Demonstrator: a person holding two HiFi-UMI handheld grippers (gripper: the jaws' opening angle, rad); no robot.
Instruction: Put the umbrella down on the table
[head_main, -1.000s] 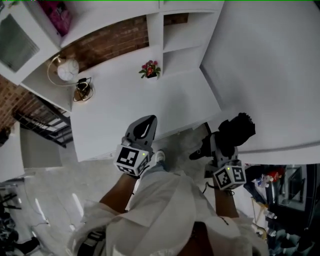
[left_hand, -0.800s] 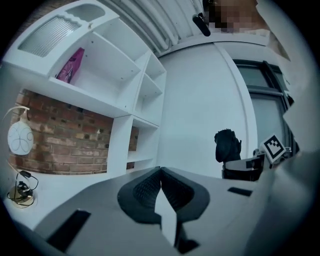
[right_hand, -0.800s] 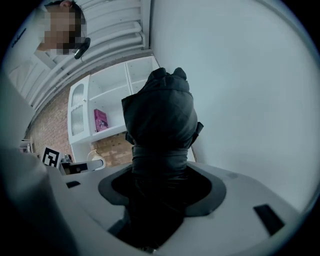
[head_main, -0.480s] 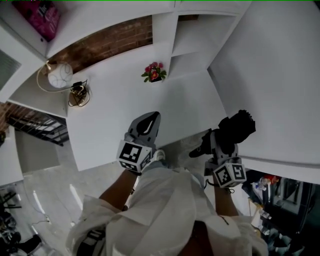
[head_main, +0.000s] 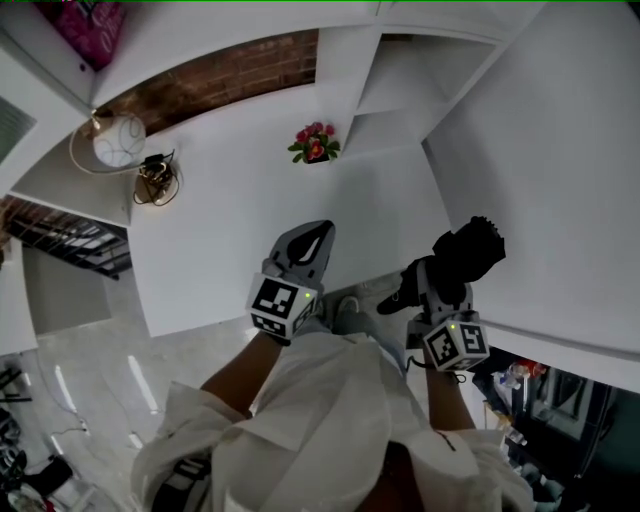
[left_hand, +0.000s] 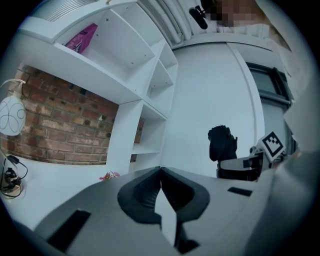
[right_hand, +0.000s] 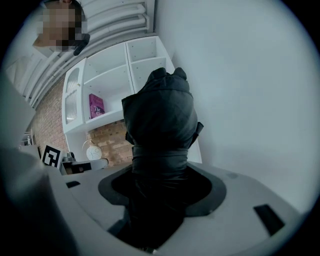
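In the head view, a folded black umbrella (head_main: 470, 250) stands upright in my right gripper (head_main: 440, 278), which is shut on its lower part, just off the right front corner of the white table (head_main: 250, 220). The right gripper view shows the umbrella (right_hand: 160, 120) filling the gap of that gripper (right_hand: 160, 187), both pads pressed against the fabric. My left gripper (head_main: 322, 232) reaches over the table's front edge. In the left gripper view its tips (left_hand: 160, 170) meet with nothing between them. The same view shows the umbrella (left_hand: 221, 142) off to the right.
A small pot of pink flowers (head_main: 314, 143) stands at the table's back. At the far left are a white globe lamp (head_main: 118, 140) and a tangle of cable (head_main: 155, 182). White shelving (head_main: 400, 70) rises behind, a white wall (head_main: 560, 180) on the right, a dark stair rail (head_main: 60, 235) on the left.
Both grippers have moved forward toward the table. The left one now reaches over its front edge. The umbrella stays held upright in the right gripper.
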